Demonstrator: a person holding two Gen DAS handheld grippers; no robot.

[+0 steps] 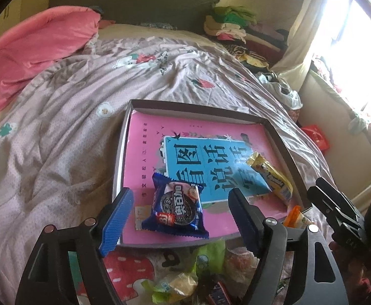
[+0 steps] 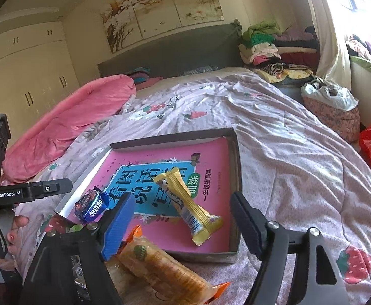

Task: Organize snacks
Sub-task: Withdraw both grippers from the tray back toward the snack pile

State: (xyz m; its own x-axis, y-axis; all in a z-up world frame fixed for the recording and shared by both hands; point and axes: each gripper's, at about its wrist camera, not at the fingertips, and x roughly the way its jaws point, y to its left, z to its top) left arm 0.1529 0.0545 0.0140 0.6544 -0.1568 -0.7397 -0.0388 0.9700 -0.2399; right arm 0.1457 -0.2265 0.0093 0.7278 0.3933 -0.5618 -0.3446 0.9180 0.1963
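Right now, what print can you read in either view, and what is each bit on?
"GenRobot.AI": on the left hand-held gripper, seen from the right wrist.
"奥利奥": on the blue cookie pack.
"看图说话写话", "训练", "一年级提高篇": on the pink book in the box.
Yellow bar wrapper print: blurred.
Orange-ended cracker pack label: unreadable.

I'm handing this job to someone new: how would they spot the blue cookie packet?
On the bed, find the shallow box lined with a pink book. The blue cookie packet lies on that book at the near left corner. It is squarish, with a dark sandwich cookie pictured on it, unlike the long yellow bar at the right.
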